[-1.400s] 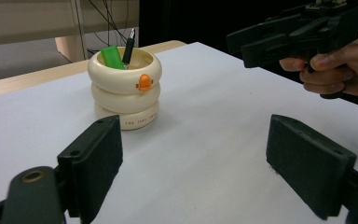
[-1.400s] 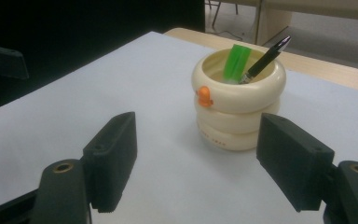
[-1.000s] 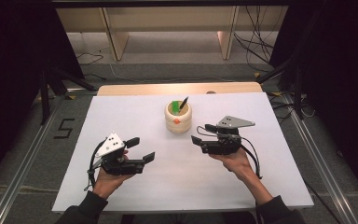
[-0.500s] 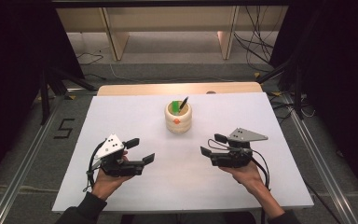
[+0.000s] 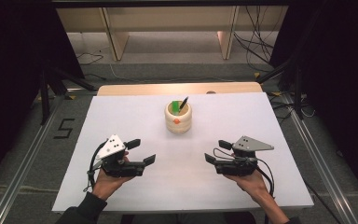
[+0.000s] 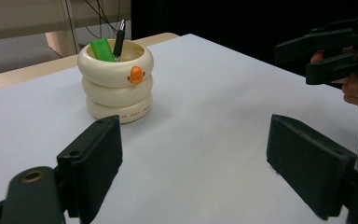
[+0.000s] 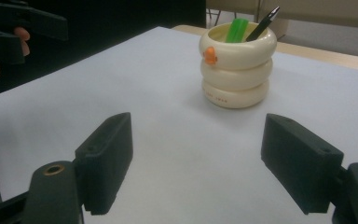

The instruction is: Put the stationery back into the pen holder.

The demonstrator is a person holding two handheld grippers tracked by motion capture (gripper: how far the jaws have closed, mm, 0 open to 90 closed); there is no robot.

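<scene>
While both grippers sit low over the white table cover (image 5: pixel 135 116), neither one has anything in it. Left gripper (image 5: pixel 141 151): jaws wide apart, empty. Right gripper (image 5: pixel 217 151): jaws also spread, empty, pointing inward toward the left one.

Cream holder (image 5: pixel 178 117), shaped as three stacked rings with a small orange duck bill on the front, stands ahead of both grippers and between them, well apart from either. In the left gripper view it sits forward and to the left of the jaws (image 6: pixel 115 80); in the right gripper view, forward and to the right (image 7: pixel 237 65). It holds a green marker (image 7: pixel 237 29) and a black pen (image 7: pixel 265 21), the pen leaning out over the rim on the side away from the bill.

Judged state: hands parked, no approach to the holder under way.

Risks from here:
- Holder looks light and tall for its base; a jaw coming in low against the rings could push or tip it rather than grip
- Pen leans and only its upper part is exposed; a pinch from the side may lever it against the rim and drag the holder
- Pen and marker stand close together, so wide jaws could catch both
- Both grippers converging on one holder could collide
</scene>
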